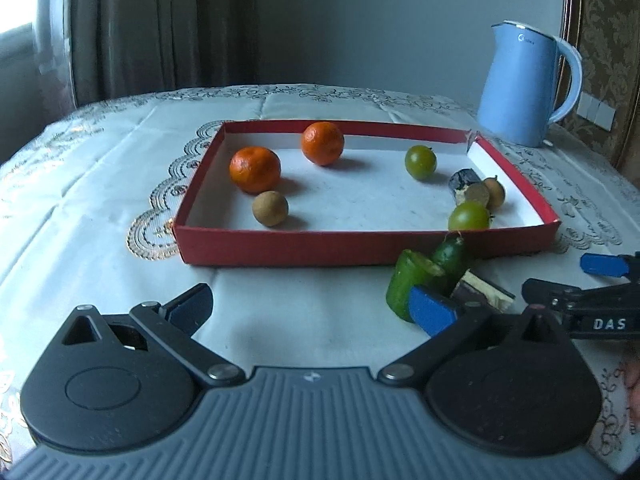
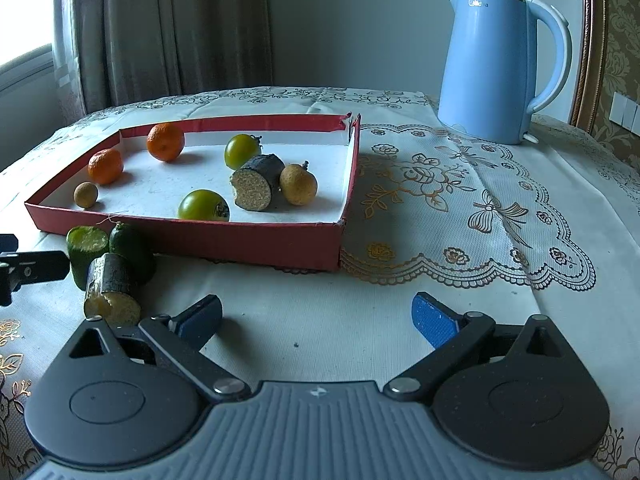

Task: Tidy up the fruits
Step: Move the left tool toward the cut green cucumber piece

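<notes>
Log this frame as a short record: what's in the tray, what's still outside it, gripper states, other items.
tray: red tray on the tablecloth
inside tray: two oranges, two green tomatoes, two longans, one dark cut piece
outside tray: two green cucumber pieces and a dark cut piece, by the tray's near wall
left gripper: jaws open, holding nothing
right gripper: jaws open, holding nothing
other: blue kettle behind the tray

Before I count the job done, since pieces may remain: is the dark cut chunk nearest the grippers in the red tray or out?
Out. The dark cut chunk lies on the tablecloth before the red tray.
</notes>
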`<action>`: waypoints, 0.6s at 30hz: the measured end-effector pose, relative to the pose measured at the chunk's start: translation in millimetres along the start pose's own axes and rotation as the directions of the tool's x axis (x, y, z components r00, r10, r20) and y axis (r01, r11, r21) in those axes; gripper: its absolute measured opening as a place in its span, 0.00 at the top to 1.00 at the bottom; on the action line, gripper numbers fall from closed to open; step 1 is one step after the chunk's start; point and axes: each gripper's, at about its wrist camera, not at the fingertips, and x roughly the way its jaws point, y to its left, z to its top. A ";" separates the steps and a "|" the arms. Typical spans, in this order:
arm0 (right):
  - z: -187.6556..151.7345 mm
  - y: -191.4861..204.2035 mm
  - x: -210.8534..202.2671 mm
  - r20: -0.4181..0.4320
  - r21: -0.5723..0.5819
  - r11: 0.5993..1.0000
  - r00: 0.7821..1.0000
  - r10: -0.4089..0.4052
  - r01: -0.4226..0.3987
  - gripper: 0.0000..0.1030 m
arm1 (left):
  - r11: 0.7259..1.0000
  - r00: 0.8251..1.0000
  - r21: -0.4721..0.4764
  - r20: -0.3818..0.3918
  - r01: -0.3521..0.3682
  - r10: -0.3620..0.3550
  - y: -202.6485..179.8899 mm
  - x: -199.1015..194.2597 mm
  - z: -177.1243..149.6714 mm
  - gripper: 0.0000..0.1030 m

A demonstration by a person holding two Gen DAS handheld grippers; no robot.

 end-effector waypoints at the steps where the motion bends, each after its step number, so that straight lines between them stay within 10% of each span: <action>1: 0.0 -0.1 0.1 0.000 0.000 1.000 1.000 0.000 0.000 0.01 | 1.000 1.000 -0.005 0.009 0.008 -0.008 0.3 -2.8 -0.8 0.00; 18: 0.0 -0.1 0.1 0.000 -0.001 1.000 1.000 0.001 -0.001 0.01 | 0.998 0.998 -0.030 -0.027 0.057 -0.058 -10.7 16.0 9.5 0.00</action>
